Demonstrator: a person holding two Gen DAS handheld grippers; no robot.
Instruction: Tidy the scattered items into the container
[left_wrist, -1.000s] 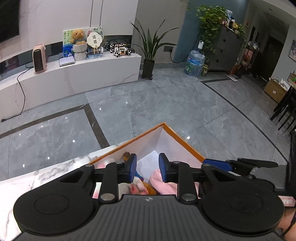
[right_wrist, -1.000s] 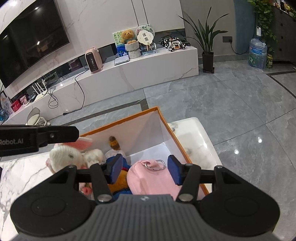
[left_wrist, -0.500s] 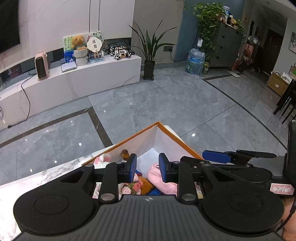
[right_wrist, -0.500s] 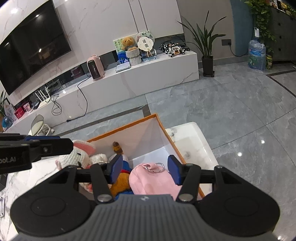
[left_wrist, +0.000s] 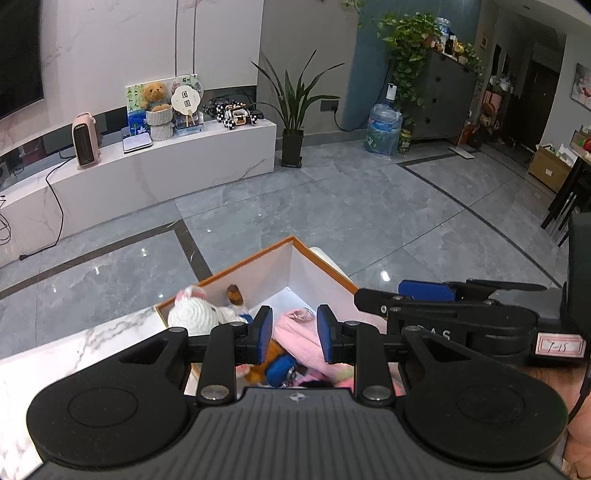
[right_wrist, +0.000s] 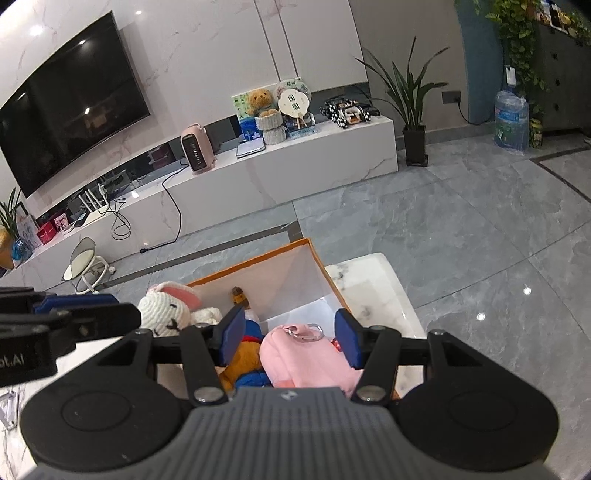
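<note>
The box (right_wrist: 291, 280), white inside with an orange rim, sits on a marble table (right_wrist: 376, 280), its far corner pointing toward the grey floor (right_wrist: 461, 229). It is full of soft things: a white knitted bunny (right_wrist: 166, 314) with pink ears leans over the left wall, a small brown-headed doll (right_wrist: 240, 295) stands against the far wall, an orange plush (right_wrist: 243, 363) with blue parts lies in the middle, and a pink pouch (right_wrist: 306, 358) with a metal ring (right_wrist: 312, 330) lies on the right.

The right gripper (right_wrist: 290, 336) hangs above the box with its 2 blue pads spread apart. The pouch and the orange plush show between the pads from this angle, but nothing is pinched; the pads touch neither.

The left gripper (left_wrist: 293, 334) also hangs over the box, its pads closer together with a plain gap between them, empty. Through that gap the pouch (left_wrist: 299, 332) and a bit of the plush (left_wrist: 273, 350) are visible below. The bunny (left_wrist: 195, 312) sits just left of its left pad.

In the left view the right gripper (left_wrist: 424, 295) reaches in from the right edge, over the box's right wall. In the right view the left gripper (right_wrist: 85, 314) enters from the left, just beside the bunny.

Beyond the floor stand a white TV bench (right_wrist: 295, 162), a TV (right_wrist: 70, 103), a pink heater (right_wrist: 195, 149), a teddy (right_wrist: 260, 103) and a potted plant (right_wrist: 410, 96).
</note>
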